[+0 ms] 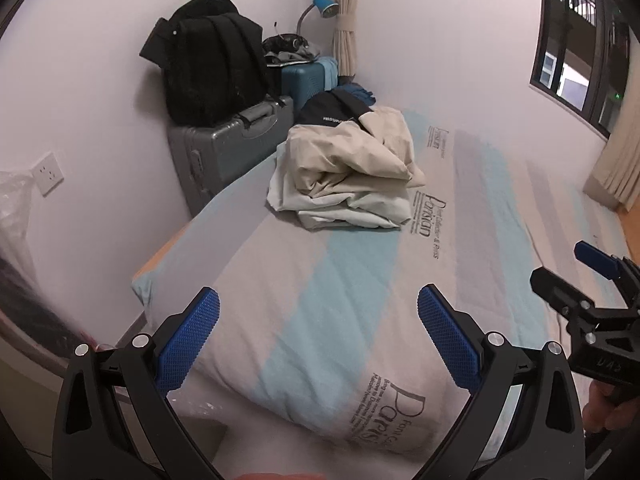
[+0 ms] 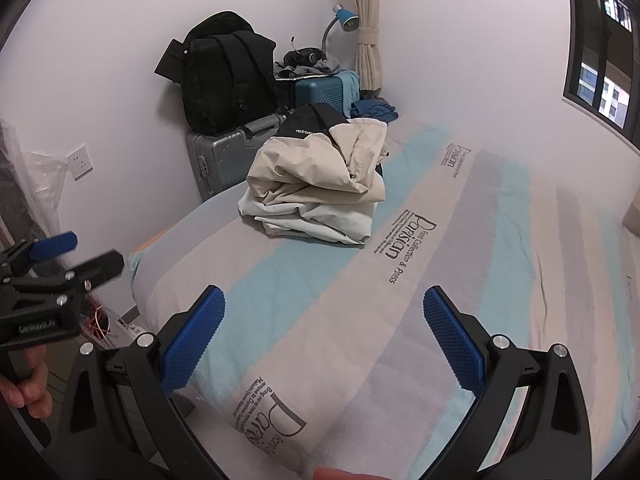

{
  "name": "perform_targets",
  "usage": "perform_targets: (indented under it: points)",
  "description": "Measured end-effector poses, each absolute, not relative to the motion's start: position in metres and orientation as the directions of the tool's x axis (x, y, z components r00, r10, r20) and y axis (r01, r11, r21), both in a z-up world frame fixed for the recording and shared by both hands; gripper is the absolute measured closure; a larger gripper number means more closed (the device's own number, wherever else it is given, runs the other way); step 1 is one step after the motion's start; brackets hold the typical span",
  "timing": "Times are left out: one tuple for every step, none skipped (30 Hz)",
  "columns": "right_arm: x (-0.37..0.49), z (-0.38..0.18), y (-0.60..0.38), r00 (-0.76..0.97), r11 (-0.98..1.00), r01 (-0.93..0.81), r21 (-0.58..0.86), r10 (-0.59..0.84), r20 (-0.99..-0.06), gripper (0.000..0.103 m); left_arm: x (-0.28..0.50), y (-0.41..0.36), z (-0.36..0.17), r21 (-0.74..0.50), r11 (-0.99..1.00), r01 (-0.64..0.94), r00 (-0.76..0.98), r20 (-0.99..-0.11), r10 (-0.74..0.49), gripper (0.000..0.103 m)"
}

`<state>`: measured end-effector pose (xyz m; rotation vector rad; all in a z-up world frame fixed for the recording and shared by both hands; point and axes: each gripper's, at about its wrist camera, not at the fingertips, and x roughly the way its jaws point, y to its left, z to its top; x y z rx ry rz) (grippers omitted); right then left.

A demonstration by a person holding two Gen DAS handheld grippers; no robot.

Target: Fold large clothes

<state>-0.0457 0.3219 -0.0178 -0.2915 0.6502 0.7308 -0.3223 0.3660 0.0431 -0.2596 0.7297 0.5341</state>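
a: striped bed cover (image 1: 360, 288) fills most of what we see, with white walls behind it. where are the clothes?

b: far up the bed, near the wall end. it's a pile of clothes (image 1: 348, 172), cream and white, with a dark jacket (image 1: 332, 110) at the back. from my side the pile (image 2: 320, 192) looks bunched up, not flat.

a: are you holding anything?

b: no. i'm the right gripper (image 2: 324, 344). my two blue pads are wide apart with nothing between them. i'm hanging over the near end of the bed, well away from the pile.

a: same for me. i'm the left gripper (image 1: 320, 332). spread wide, nothing in me, only the cover under me.

b: so what could go wrong?

a: i think the pile is many pieces stuck together. if i pinch too deep i may lift two or three at once.

b: and the cover is soft and loose. if i go too low i may grab the cover with the cloth and drag it all.

a: the pile sits close to the bed edge, by the grey suitcase (image 1: 224, 148). a hard pull that way could tip it off.

b: i can't tell where a sleeve or a collar is. a bad grab means a crooked fold.
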Motion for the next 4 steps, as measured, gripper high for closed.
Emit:
perform_targets:
  points:
    - [-0.0456, -0.018, 0.3225, 0.559, 0.717, -0.697, -0.022, 0.525, -0.641, 0.007, -0.3222, 0.3672, 0.0421, -0.063, 0.84, -0.539, 0.626, -0.697, 0.35, 0.006]
    - [-0.0454, -0.0188, 0.3224, 0.559, 0.716, -0.698, -0.022, 0.525, -0.642, 0.007, -0.3218, 0.3683, 0.0412, -0.075, 0.841, -0.536, 0.628, -0.702, 0.337, 0.006]
    - [-0.0456, -0.0189, 0.3227, 0.561, 0.716, -0.698, -0.025, 0.524, -0.641, 0.007, -0.3216, 0.3686, 0.041, -0.067, 0.839, -0.541, 0.624, -0.7, 0.347, 0.006]
    - [-0.0445, -0.0186, 0.3226, 0.561, 0.717, -0.697, -0.022, 0.526, -0.639, 0.007, -0.3217, 0.3674, 0.0409, -0.056, 0.839, -0.541, 0.624, -0.696, 0.356, 0.006]
